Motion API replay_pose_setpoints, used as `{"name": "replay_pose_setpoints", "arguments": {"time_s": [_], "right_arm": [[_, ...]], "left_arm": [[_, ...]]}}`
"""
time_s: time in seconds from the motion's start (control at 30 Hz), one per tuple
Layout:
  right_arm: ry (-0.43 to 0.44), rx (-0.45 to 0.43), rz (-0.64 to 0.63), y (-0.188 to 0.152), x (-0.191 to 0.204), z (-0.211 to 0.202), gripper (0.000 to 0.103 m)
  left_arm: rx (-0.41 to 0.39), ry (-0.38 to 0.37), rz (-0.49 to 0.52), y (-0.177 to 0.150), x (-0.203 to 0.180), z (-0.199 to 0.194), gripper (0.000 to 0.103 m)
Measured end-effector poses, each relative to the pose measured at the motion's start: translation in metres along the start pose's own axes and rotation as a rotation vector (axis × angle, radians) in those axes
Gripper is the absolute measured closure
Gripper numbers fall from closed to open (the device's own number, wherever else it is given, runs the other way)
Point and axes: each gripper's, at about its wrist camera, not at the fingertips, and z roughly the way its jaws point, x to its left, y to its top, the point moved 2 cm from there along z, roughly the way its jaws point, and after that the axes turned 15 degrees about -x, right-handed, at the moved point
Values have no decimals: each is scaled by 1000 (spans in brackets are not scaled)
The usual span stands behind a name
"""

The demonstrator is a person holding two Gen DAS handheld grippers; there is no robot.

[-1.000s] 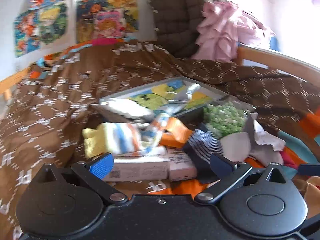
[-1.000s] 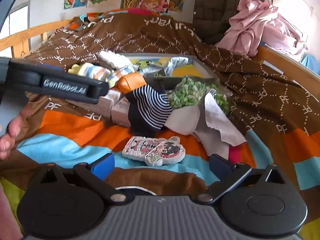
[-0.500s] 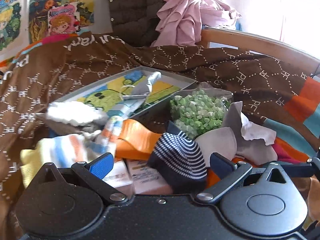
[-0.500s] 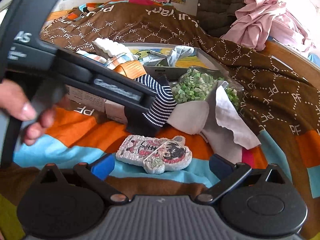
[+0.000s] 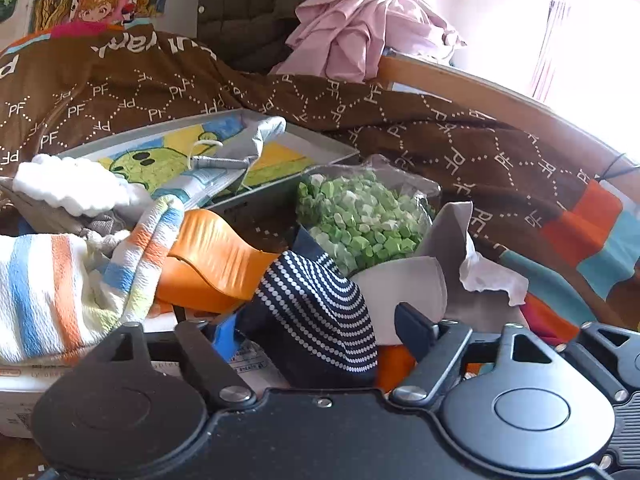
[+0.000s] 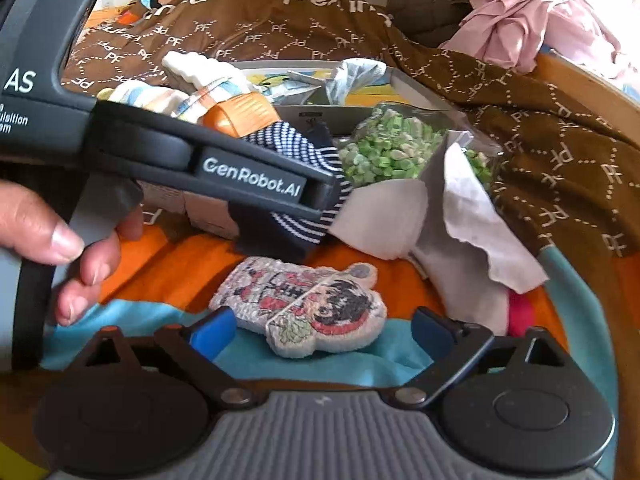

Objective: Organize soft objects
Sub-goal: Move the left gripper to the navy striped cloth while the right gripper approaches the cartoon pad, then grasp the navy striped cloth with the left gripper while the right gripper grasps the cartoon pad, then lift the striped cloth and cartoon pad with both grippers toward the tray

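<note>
My left gripper (image 5: 316, 320) wide, fingers straddling striped sock (image 5: 320, 312), not clamped; sock just in front of tray (image 5: 320, 140); I judge approach-to-grasp step; next: close on sock; my right gripper (image 6: 324, 328) wide, empty, near patch (image 6: 304, 308).

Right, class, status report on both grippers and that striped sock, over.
Left gripper open, straddling striped sock. Right gripper open, empty, over cartoon plush. Orange piece crowds the sock.
</note>
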Motion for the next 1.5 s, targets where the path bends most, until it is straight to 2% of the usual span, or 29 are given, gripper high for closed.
{"name": "replay_pose_setpoints", "arguments": {"time_s": [0.03, 0.07, 0.13, 0.27, 0.4, 0.43, 0.53, 0.73, 0.97, 1.13, 1.3, 1.5], "right_arm": [[11, 7, -3, -1, 1, 1, 13], [19, 11, -3, -1, 2, 2, 17], [27, 11, -3, -2, 3, 3, 17], [27, 14, 0, -4, 3, 2, 19], [21, 16, -3, -4, 4, 0, 22], [19, 18, -8, -5, 5, 0, 26], [14, 18, -16, -8, 5, -1, 29], [5, 3, -28, -10, 6, -4, 34], [-36, -79, -44, -7, 7, -21, 34], [-72, -216, -83, 3, 9, -44, 34], [-122, -307, -68, 14, 6, -49, 34], [-124, -313, -2, 18, -2, -39, 34]], "left_arm": [[-5, 1, -4, 1, 1, 0, 37], [-7, 0, -12, 2, 1, -1, 42], [-9, 21, -27, 1, 3, -1, 51], [-22, 60, 40, -1, -1, -1, 63], [-18, 82, 51, 0, 0, -4, 78], [-20, 79, 45, 1, 0, -5, 83], [-29, 71, 79, 3, -6, -9, 97], [-64, 33, 141, 8, -23, -22, 99], [-182, 83, 180, 33, -33, -51, 99], [-256, 113, 205, 51, -37, -73, 99], [-325, 133, 175, 74, -30, -85, 99], [-389, 175, 156, 88, -15, -90, 99]]}}
